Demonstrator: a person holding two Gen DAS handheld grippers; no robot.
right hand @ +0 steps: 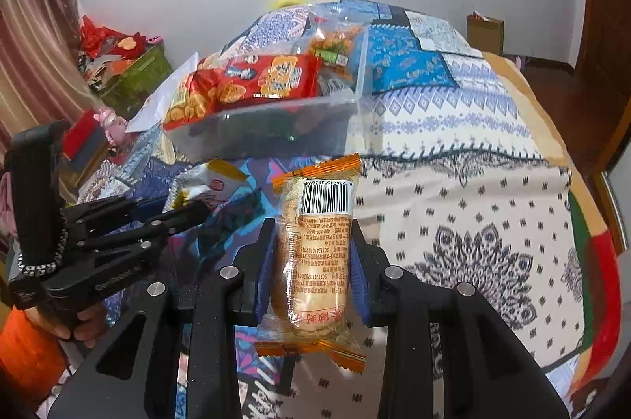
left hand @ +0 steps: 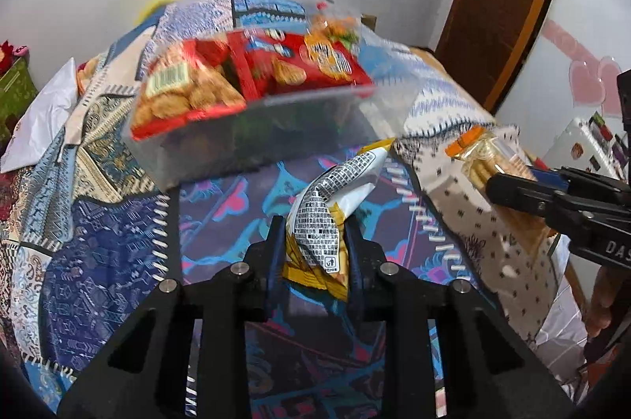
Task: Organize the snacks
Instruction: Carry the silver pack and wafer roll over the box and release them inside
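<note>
A clear plastic bin (right hand: 276,127), already heaped with red biscuit bags (right hand: 272,79), sits on a bed under a patchwork quilt (right hand: 453,127). Nearer, on the left, the left gripper (left hand: 313,241) is clamped on a white and yellow snack pouch (left hand: 331,194), crumpled and soft, probably very light; it is pinched at its lower end, so the top flops. On the right, the right gripper (right hand: 311,261) is closed around the middle of a clear orange-edged biscuit pack (right hand: 315,245). That pack looks stiffer but likely brittle and slippery; a gentle mid-body hold suits it.
</note>
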